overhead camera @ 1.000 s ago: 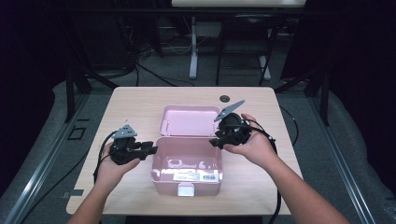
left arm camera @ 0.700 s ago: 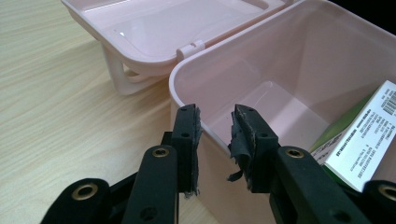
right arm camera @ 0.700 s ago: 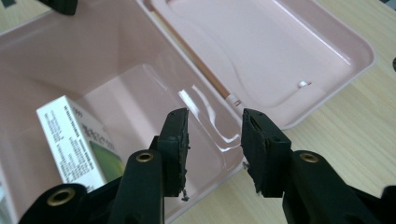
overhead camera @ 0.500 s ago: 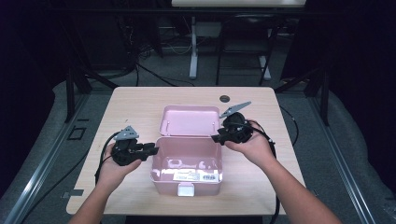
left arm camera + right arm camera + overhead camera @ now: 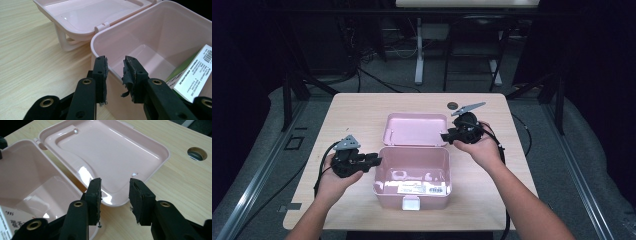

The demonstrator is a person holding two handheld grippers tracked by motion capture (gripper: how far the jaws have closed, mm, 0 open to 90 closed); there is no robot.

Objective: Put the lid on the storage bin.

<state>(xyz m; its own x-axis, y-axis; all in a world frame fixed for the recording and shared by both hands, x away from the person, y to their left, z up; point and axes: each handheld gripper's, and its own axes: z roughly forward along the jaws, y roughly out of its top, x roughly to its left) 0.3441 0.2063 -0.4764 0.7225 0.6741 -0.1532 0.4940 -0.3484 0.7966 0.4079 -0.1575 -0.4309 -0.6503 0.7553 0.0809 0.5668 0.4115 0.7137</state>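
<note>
An open pink box stands mid-table with its lid flipped back flat behind it. A white-and-green carton lies inside. My left gripper is at the box's left wall near the back corner. In the left gripper view its jaws have just been closing and straddle the rim of the box, one pad outside, one inside, the rim filling the gap. My right gripper is at the lid's right edge. In the right gripper view it is open around the edge of the lid, pads apart from it.
The wooden table has a round cable hole just behind the right hand. A white latch sits on the box's front. Bare tabletop lies left and right of the box; desk legs and cables stand beyond the far edge.
The right gripper has shifted a little toward the far side along the lid's right edge. The left hand has stayed at the box's left wall.
</note>
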